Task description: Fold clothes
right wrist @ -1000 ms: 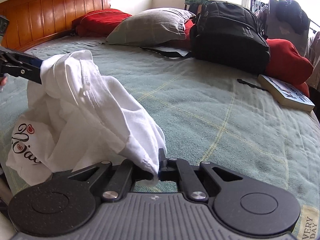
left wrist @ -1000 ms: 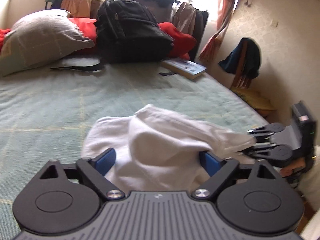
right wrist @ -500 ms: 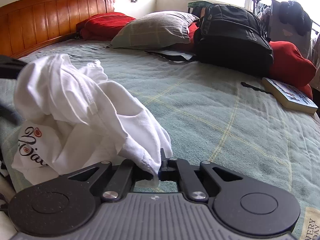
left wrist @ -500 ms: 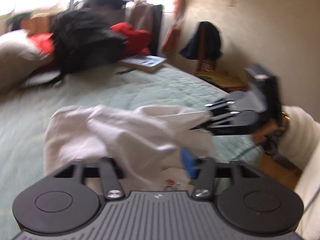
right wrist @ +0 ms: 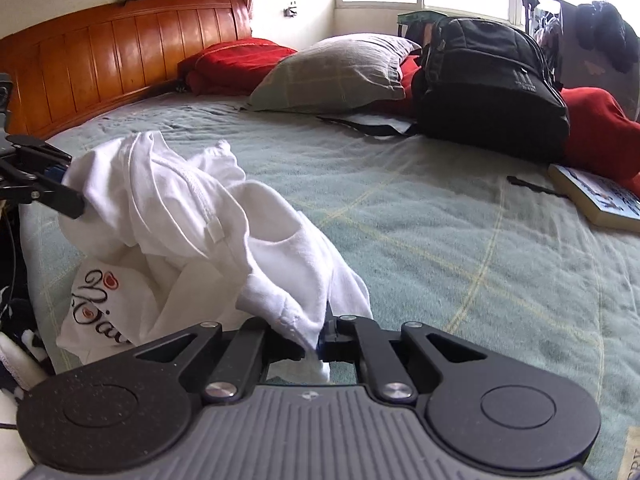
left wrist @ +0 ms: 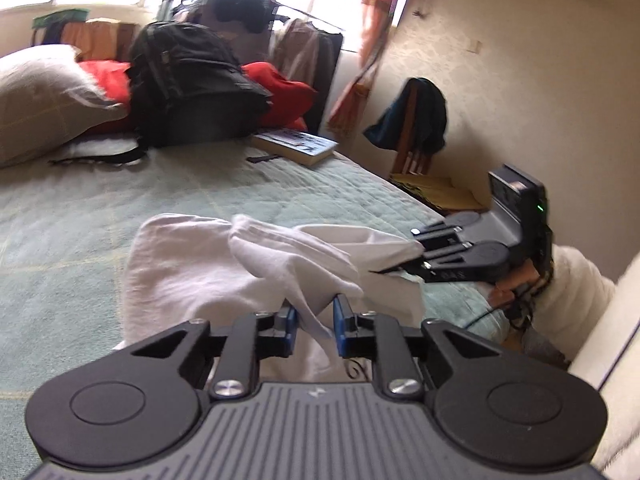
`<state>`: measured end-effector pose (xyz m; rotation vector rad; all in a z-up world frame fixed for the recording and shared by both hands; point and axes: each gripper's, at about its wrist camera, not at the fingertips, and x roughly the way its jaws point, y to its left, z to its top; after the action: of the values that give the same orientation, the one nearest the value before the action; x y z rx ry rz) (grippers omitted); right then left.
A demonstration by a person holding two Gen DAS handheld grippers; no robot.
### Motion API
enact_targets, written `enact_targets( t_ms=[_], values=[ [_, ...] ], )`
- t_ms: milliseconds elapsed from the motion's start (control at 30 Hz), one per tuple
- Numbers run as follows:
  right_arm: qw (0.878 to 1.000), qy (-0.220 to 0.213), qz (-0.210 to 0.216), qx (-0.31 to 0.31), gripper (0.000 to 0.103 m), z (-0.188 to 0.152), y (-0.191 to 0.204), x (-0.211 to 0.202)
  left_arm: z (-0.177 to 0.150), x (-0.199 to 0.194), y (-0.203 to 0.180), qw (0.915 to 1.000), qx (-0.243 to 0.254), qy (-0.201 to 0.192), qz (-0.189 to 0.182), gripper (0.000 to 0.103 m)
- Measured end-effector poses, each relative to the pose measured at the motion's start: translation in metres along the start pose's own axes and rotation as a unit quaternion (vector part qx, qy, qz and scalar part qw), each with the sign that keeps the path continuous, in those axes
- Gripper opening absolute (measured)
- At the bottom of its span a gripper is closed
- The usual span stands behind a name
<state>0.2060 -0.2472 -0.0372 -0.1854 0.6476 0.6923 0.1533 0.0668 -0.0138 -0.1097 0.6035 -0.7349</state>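
A crumpled white shirt (left wrist: 192, 264) with a dark script print lies near the front edge of the green bedspread (right wrist: 440, 240). In the left wrist view my left gripper (left wrist: 315, 320) has its blue pads (left wrist: 341, 326) shut on a raised fold of the shirt. My right gripper (left wrist: 416, 258) comes in from the right and pinches another edge of it. The right wrist view shows the shirt (right wrist: 168, 208) bunched up between both tools. There my right gripper (right wrist: 316, 344) is shut on a hem, and my left gripper (right wrist: 74, 200) grips the far left side.
A black backpack (right wrist: 492, 88), a grey pillow (right wrist: 332, 76) and red bedding (right wrist: 236, 60) sit at the head of the bed by the wooden headboard (right wrist: 100, 60). A book (left wrist: 296, 146) lies near the bed's edge. A chair (left wrist: 416, 120) draped with dark clothes stands by the wall.
My left gripper stood wide open around the shirt a second ago; it has now shut on a fold. The shirt has bunched up more between the two grippers.
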Motion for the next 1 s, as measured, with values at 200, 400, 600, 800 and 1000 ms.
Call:
enact_targets(
  t_ms=[200, 400, 600, 800, 1000],
  values=[
    [1.0, -0.004, -0.004, -0.003, 0.019, 0.01, -0.004, 0.002, 0.003, 0.002, 0.011, 0.9992, -0.029, -0.005, 0.025, 0.002],
    [0.999, -0.021, -0.029, -0.008, 0.005, 0.032, -0.014, 0.001, 0.027, -0.004, 0.019, 0.995, -0.001, -0.002, 0.1, 0.001],
    [0.998, -0.039, -0.054, -0.016, 0.005, 0.057, -0.025, 0.0, 0.076, -0.002, 0.04, 0.9838, 0.051, 0.001, 0.172, 0.001],
    [0.996, -0.041, -0.079, -0.027, 0.005, 0.115, -0.051, 0.024, 0.123, 0.022, 0.073, 0.9689, 0.091, 0.015, 0.229, 0.001],
    [0.996, -0.009, -0.084, 0.007, 0.005, 0.158, -0.088, 0.063, 0.15, 0.059, 0.122, 0.9588, 0.099, 0.052, 0.261, 0.001]
  ],
)
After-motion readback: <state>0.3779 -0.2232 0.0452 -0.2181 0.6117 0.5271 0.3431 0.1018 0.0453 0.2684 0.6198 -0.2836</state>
